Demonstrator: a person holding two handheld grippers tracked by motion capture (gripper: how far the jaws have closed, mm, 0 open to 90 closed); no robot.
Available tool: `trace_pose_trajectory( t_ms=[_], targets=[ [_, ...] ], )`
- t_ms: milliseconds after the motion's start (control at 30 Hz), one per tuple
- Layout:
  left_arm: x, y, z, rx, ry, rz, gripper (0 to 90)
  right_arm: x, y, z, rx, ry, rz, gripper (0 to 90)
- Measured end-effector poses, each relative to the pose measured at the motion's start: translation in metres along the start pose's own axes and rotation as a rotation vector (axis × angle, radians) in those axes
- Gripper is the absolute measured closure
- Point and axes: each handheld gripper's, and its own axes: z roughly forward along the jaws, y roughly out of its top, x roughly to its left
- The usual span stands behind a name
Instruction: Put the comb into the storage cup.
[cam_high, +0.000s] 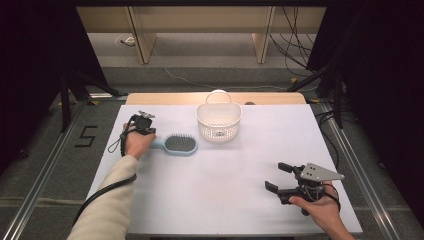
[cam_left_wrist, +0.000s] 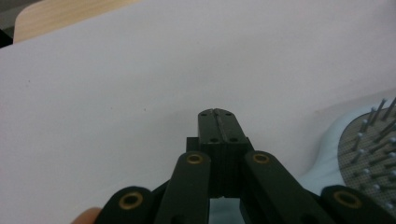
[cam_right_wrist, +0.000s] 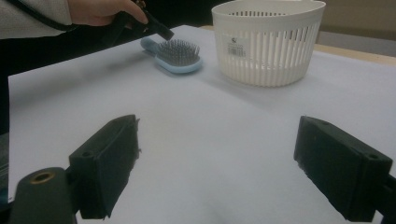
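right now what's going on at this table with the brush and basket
A person holds a gripper in each hand at a white table. The left gripper, jaws shut with nothing between them, sits beside the handle end of a light blue hairbrush that lies bristles up. Just beyond the brush stands an empty-looking white slotted basket. The right gripper rests open near the front right of the table, apart from both.

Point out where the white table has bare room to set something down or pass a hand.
The wide stretch between the hairbrush and the right claw is bare, as is the table right of the basket. It is crowded at the far left, where the left claw meets the brush handle.
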Motion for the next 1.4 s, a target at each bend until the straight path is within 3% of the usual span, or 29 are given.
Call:
trace_pose_trajectory(
  t_ms=[200,467,700,1167,1400],
  targets=[
    [-0.001,-0.005,0.004,0.066,-0.002,-0.003,89.9,0.000,0.000,0.000,0.000,0.001,0.002,15.4],
    [-0.002,-0.007,0.002,0.117,-0.020,-0.025,89.9,0.000,0.000,0.000,0.005,0.000,0.001,15.5],
    [-0.006,-0.010,-0.003,0.154,-0.042,-0.019,89.9,0.000,0.000,0.000,0.009,0.002,0.005,15.6],
    [-0.026,-0.027,-0.028,0.216,-0.112,-0.032,89.9,0.000,0.000,0.001,0.009,0.002,0.011,15.7],
    [-0.041,-0.039,-0.041,0.217,-0.085,-0.045,90.0,0.000,0.000,0.000,0.009,-0.003,0.011,15.7]
  ],
)
